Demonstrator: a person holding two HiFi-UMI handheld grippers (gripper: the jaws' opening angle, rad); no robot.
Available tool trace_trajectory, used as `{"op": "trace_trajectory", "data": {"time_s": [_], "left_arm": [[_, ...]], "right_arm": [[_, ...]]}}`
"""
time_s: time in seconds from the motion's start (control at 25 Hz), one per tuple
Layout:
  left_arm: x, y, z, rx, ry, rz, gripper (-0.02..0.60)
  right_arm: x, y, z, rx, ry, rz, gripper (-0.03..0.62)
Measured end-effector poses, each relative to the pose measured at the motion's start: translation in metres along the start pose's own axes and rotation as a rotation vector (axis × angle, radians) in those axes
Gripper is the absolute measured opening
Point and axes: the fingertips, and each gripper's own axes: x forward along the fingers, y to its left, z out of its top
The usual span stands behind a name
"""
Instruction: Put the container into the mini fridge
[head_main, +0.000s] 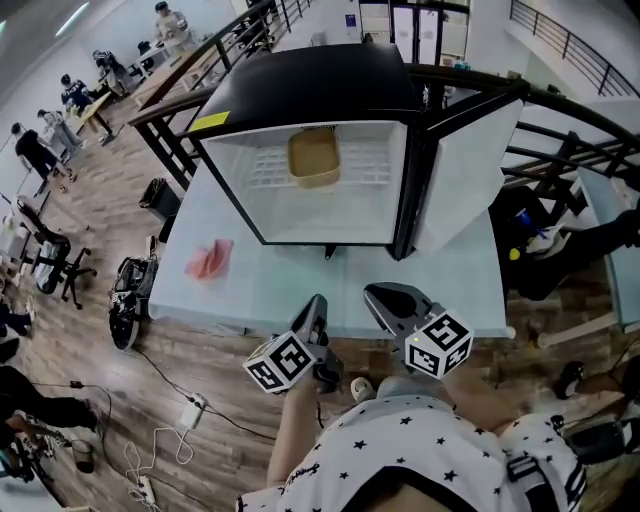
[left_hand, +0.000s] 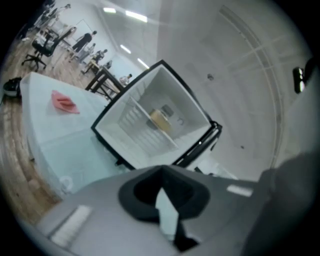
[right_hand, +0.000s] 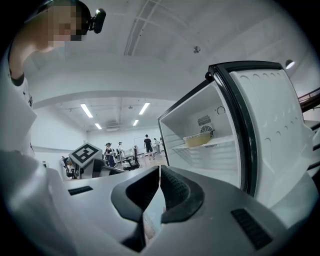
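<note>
Grey left gripper: jaws together, empty; tan container sits on the wire shelf inside the open mini fridge, judged light, stiff, slick plastic, best pinched across one rim wall; right gripper likewise closed on nothing.

Right gripper jaws together, nothing between. Ahead and right of it: mini fridge, door open, yellowish container on wire shelf. Marker cube to its left.
</note>
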Motion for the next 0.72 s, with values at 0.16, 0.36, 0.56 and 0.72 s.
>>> {"op": "trace_trajectory", "data": {"time_s": [0.16, 0.36, 0.56, 0.72], "left_arm": [[-0.012, -0.016, -0.025, 0.041, 0.006, 0.025, 0.005], [-0.034, -0.038, -0.055, 0.088, 0.000, 0.073, 0.005], [-0.058, -0.062, -0.091, 0.125, -0.001, 0.102, 0.005], [-0.080, -0.076, -0.118, 0.150, 0.002, 0.135, 0.005]], "right_arm": [[-0.022, 0.005, -0.005, 0.001, 0.014, 0.018, 0.023], [-0.056, 0.017, -0.008, 0.007, 0.024, 0.038, 0.023], [-0.097, 0.034, -0.015, 0.009, 0.037, 0.066, 0.023], [-0.128, 0.045, -0.026, 0.016, 0.043, 0.068, 0.023]]}}
